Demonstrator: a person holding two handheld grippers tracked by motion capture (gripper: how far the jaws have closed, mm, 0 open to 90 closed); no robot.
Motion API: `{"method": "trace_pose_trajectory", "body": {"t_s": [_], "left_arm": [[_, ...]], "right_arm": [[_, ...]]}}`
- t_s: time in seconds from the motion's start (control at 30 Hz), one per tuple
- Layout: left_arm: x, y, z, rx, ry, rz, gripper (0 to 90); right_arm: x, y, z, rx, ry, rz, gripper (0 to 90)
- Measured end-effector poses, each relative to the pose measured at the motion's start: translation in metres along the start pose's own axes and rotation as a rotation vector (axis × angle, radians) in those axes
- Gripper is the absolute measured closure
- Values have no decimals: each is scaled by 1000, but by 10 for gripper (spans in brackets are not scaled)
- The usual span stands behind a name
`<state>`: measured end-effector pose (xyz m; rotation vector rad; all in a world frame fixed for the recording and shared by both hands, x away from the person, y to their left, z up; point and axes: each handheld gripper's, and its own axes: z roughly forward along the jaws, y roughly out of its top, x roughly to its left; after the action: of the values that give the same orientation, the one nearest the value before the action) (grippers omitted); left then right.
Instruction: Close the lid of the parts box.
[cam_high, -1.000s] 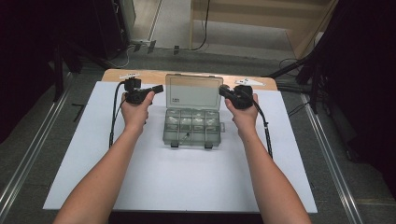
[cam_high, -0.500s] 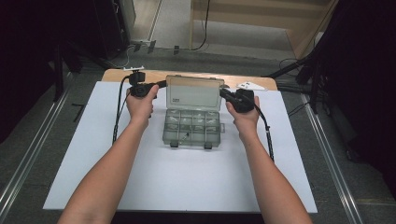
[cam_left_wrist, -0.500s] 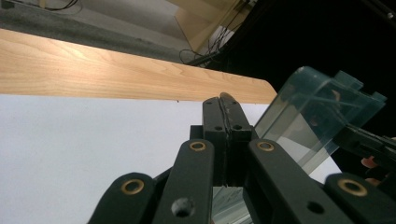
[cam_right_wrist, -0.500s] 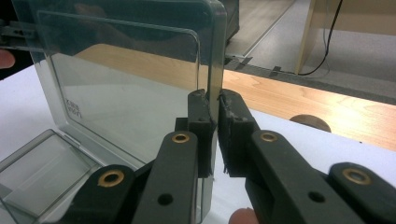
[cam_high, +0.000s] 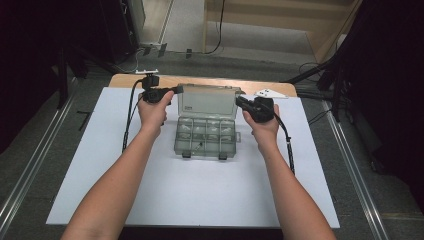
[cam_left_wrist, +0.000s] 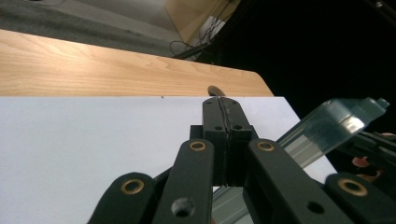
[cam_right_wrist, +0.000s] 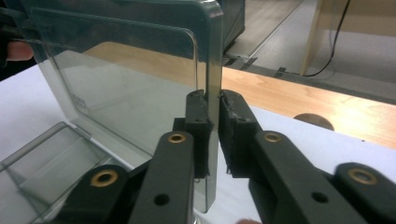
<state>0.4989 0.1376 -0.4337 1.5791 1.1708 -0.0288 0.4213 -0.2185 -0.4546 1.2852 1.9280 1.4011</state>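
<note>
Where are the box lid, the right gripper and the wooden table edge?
box lid (cam_right_wrist: 121, 88), right gripper view, clear panel.
right gripper (cam_right_wrist: 214, 105), right gripper view, between its fingertips.
wooden table edge (cam_left_wrist: 93, 65), left gripper view, bare wood.

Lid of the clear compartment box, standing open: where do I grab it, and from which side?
Grip the lid by its free side edge, coming in from the right in the high view. It is a thin panel standing upright, hinged to the tray along its bottom, so the edge slips between the jaws, which close on its two faces.
</note>
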Motion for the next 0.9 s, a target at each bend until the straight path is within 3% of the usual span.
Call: {"method": "trace_pose_trajectory", "body": {"t_s": [0.13,0.2,0.47,0.57,0.77,0.9], "left_arm": [[-5,-2,-3,2,-2,33,900],[-7,-3,-5,-2,0,47,900],[-12,-8,-10,-10,-5,83,900],[-14,-10,-12,-13,-12,89,900],[-21,-13,-18,-13,-16,115,900],[-24,-15,-24,-23,0,144,900]], "right_arm": [[-2,-2,-7,-7,20,37,627],[-3,-5,-12,-1,12,24,577],[-8,-22,-27,12,33,-11,526],[-11,-27,-29,28,23,-8,568],[-11,-25,-31,44,-23,8,761],[-7,-20,-31,42,-4,-1,847]]}}
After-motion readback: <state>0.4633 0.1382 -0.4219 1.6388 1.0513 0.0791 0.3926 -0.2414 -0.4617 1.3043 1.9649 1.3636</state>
